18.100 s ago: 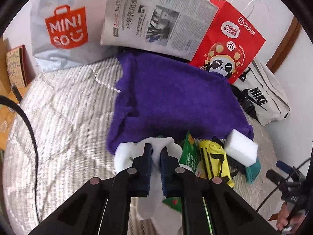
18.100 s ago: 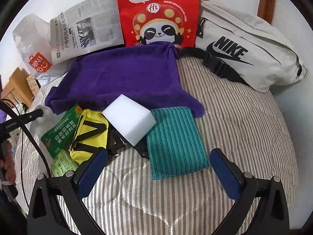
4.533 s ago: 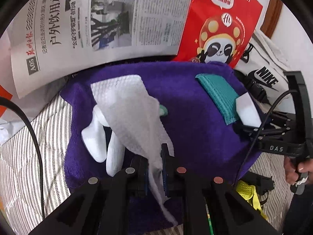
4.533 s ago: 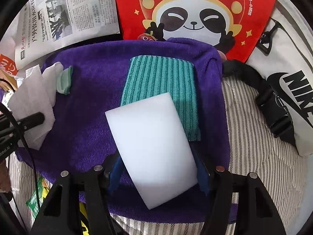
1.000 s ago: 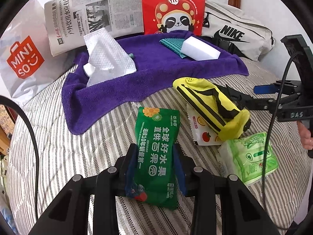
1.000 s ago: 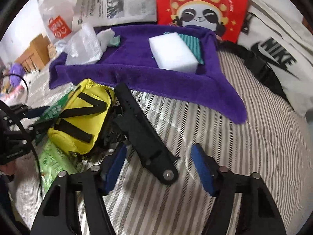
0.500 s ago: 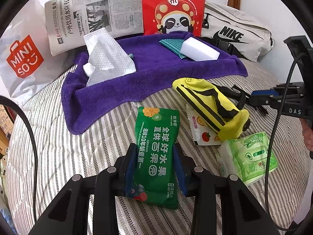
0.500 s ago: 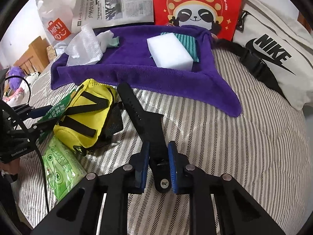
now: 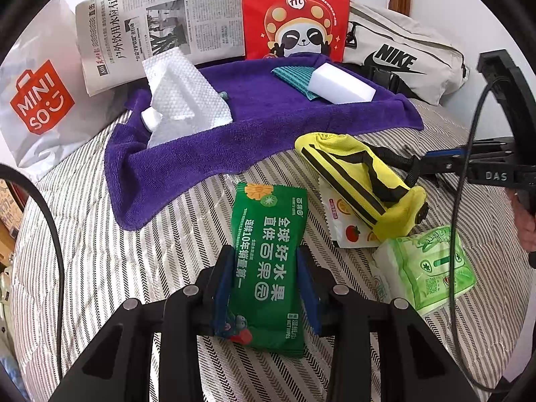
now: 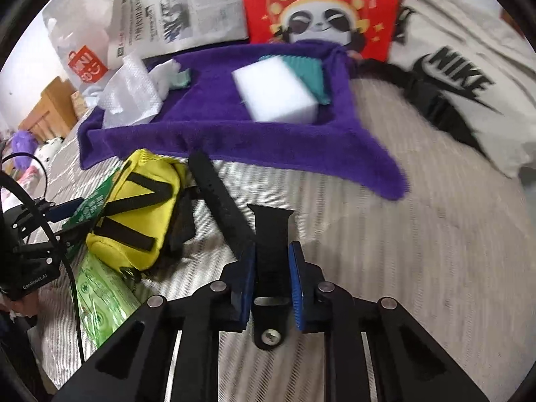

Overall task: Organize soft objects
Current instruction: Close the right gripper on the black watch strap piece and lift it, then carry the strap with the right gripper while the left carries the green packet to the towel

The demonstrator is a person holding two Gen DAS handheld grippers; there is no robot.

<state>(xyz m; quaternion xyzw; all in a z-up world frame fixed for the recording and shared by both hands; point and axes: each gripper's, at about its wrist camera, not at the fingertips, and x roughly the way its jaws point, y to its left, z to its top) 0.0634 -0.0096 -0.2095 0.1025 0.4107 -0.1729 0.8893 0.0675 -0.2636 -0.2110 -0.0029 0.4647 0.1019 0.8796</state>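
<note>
My left gripper (image 9: 266, 281) is shut on a dark green wet-wipes pack (image 9: 268, 244), which lies lengthwise between the blue pads on the striped bed cover (image 9: 134, 261). My right gripper (image 10: 272, 279) is shut on a black strap (image 10: 271, 231), close to a yellow pouch (image 10: 137, 207). Further back, a purple towel (image 9: 261, 127) carries a white sponge (image 9: 340, 83), a teal cloth (image 9: 291, 75), a white tissue (image 9: 184, 93) and white socks (image 10: 165, 68). From the left wrist view the right gripper (image 9: 435, 164) shows side-on beyond the yellow pouch (image 9: 358, 177).
A light green wipes pack (image 9: 432, 264) and a small white packet (image 9: 345, 231) lie beside the pouch. Along the back lean a red panda bag (image 9: 294, 13), a newspaper (image 9: 160, 30), a Miniso bag (image 9: 37, 100) and a Nike bag (image 9: 402, 57).
The right gripper's jaws have shut on the black strap and its end now stands up between the pads. The left gripper has kept still on the green pack.
</note>
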